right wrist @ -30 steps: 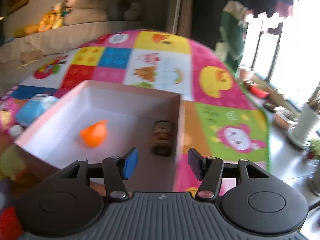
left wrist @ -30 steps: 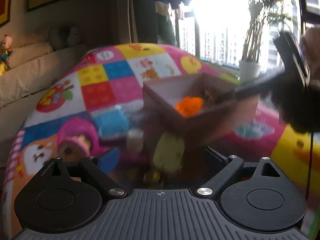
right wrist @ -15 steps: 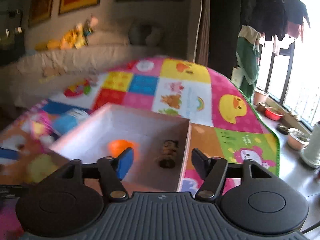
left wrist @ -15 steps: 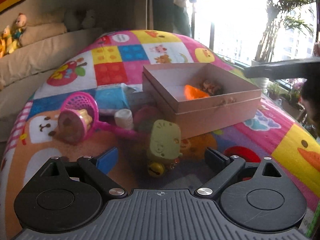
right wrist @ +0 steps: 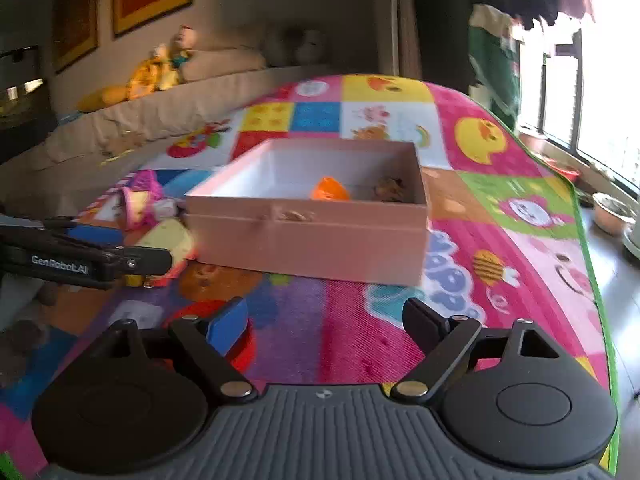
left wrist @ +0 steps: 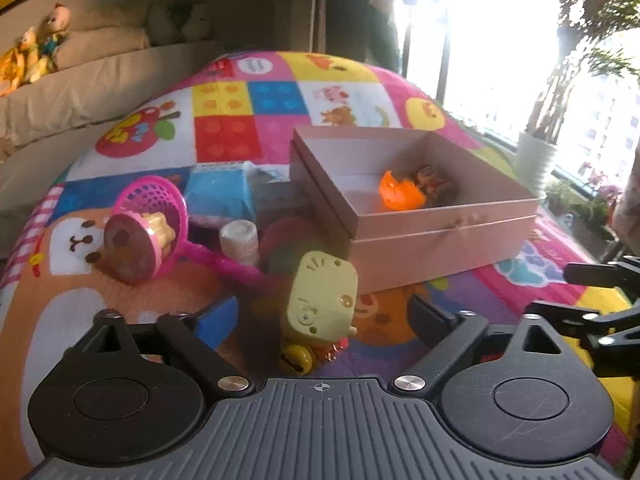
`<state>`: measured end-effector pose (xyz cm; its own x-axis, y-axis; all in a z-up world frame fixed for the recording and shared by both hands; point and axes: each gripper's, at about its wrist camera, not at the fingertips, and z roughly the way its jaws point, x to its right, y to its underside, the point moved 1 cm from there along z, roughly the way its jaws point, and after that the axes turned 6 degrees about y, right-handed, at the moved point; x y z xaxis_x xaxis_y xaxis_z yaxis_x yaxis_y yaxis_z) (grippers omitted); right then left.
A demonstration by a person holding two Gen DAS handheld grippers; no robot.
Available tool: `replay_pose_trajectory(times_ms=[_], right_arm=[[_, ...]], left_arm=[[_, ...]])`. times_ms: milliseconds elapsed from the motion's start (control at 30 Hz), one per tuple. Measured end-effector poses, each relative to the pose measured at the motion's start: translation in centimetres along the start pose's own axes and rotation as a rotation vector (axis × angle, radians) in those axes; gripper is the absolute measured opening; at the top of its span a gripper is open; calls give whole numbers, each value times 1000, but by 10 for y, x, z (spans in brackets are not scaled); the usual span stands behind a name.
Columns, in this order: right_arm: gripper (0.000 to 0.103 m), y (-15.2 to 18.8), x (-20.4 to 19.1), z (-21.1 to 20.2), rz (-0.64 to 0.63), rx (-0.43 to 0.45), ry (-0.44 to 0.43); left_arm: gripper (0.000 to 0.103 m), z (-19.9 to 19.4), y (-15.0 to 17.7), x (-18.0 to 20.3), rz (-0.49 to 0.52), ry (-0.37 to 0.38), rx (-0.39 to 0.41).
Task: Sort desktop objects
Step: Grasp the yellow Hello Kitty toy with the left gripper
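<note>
A yellow square-faced toy [left wrist: 322, 300] with a small bell lies on the play mat between the jaws of my left gripper [left wrist: 322, 316]. The jaws are closing and the pads stand clear of the toy on both sides. Behind it stands the pink box [left wrist: 440, 236], which holds an orange toy [left wrist: 400, 192] and a brown figure [left wrist: 434, 182]. My right gripper [right wrist: 326, 320] hovers over the mat in front of the box [right wrist: 312, 244]. Its jaws are opening, with nothing between them. The yellow toy [right wrist: 172, 236] shows at the left, beside a left gripper finger [right wrist: 132, 262].
Left of the box lie a pink net scoop [left wrist: 160, 200] holding a round toy [left wrist: 132, 248], a white roll [left wrist: 240, 236] and a blue pack [left wrist: 218, 196]. A red disc [right wrist: 240, 344] sits under my right gripper. The mat's green edge [right wrist: 588, 248] runs along the right.
My right gripper has drawn back from over the box to the mat in front of it, and its jaws have widened. The left gripper's jaws have narrowed a little around the yellow toy.
</note>
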<state>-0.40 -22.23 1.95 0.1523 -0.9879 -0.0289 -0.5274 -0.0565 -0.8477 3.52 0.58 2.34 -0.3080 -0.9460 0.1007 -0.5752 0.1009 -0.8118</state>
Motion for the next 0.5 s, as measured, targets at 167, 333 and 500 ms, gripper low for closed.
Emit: replay_pose_trajectory(times_ms=[167, 333, 500], right_arm=[[92, 3, 3, 1, 18, -2, -5], [98, 2, 4, 4, 32, -15, -7], [99, 2, 4, 6, 37, -25, -5]], left_arm=[[74, 8, -1, 7, 30, -7, -16], [44, 10, 2, 14, 119, -65, -12], [43, -12, 8, 11, 140, -40, 21]])
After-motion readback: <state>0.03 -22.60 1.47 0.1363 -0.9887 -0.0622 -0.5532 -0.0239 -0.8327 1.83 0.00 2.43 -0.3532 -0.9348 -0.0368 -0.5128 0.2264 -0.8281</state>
